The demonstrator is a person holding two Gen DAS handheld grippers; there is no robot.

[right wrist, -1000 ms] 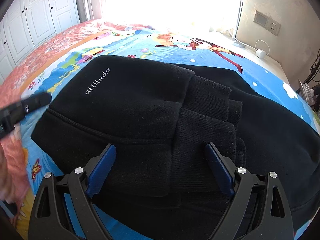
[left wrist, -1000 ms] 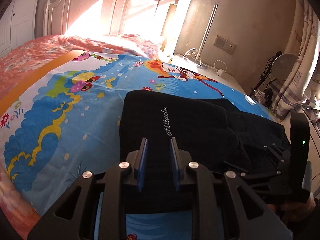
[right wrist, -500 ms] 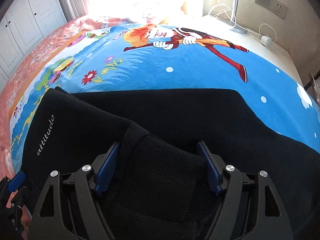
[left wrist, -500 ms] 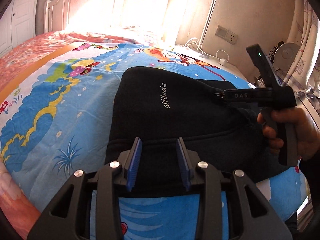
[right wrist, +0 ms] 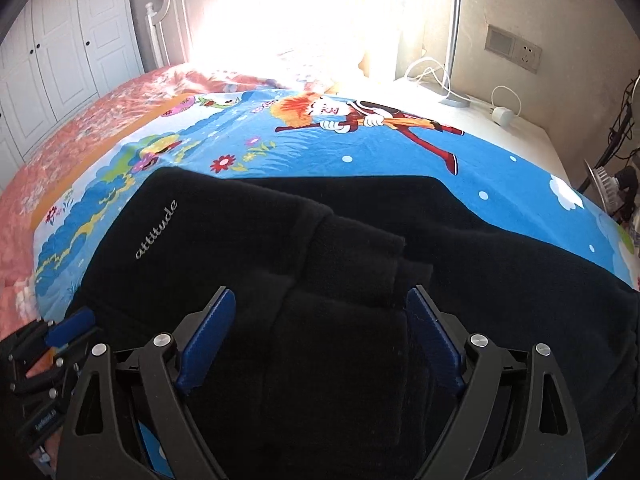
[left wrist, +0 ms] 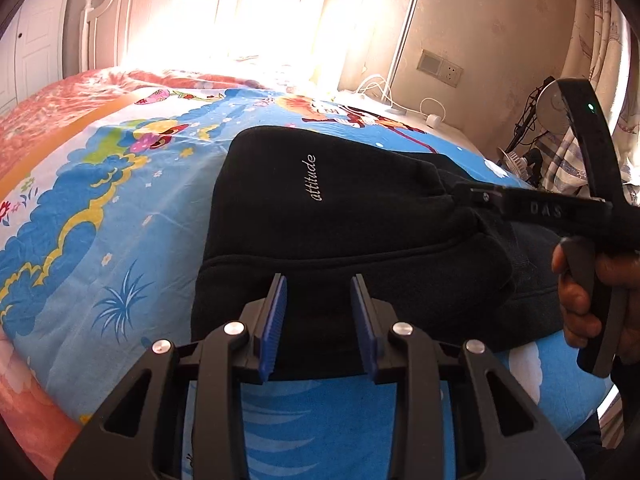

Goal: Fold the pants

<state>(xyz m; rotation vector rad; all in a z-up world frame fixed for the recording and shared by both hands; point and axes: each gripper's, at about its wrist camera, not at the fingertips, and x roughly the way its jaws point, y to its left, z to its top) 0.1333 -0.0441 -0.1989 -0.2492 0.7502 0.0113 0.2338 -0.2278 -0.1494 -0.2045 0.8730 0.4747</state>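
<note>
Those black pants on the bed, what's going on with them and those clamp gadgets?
A person is folding soft black pants, with "attitude" lettered on them, on a bright cartoon-print bedsheet, holding a two-finger clamp tool in each hand. The pants already lie folded over into a thick stack. The left gripper hovers at the near edge, its blue pads slightly apart and closing, not pinching the cloth. The right gripper stands wide over the folded layers, jaws opening, gripping nothing.

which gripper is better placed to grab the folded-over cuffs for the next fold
Right, probably. The right gripper, jaws opening, straddles the stacked cuffs of the black pants. The left gripper, jaws closing, sits over the near hem, away from them.
</note>
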